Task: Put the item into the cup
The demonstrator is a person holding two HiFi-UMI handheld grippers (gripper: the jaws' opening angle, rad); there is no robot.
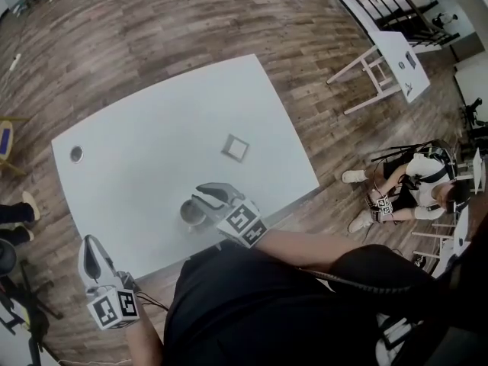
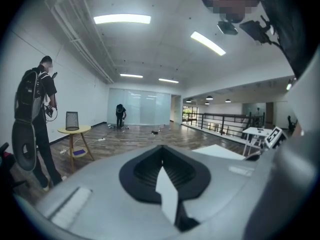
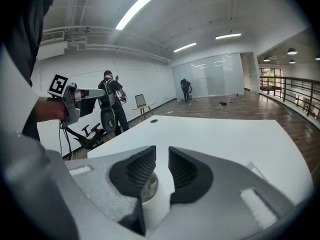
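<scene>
On the white table (image 1: 152, 151) lies the item (image 1: 235, 148), a small flat pale square. A grey cup (image 1: 191, 213) stands near the table's front edge. My right gripper (image 1: 202, 194) hangs just over the cup's right side, open. In the right gripper view the cup's round rim (image 3: 147, 184) shows low in the gap, and bare table shows between the ribbed pads (image 3: 181, 168). The item's corner (image 3: 254, 169) peeks past the right jaw. My left gripper (image 1: 91, 256) is shut and empty, out past the table's front left corner.
A round hole (image 1: 76, 154) sits in the table's left part. A person (image 1: 404, 185) sits on the floor to the right, near a white stand (image 1: 381, 59). Another person with a backpack (image 2: 37, 99) stands by a small round table (image 2: 73, 130).
</scene>
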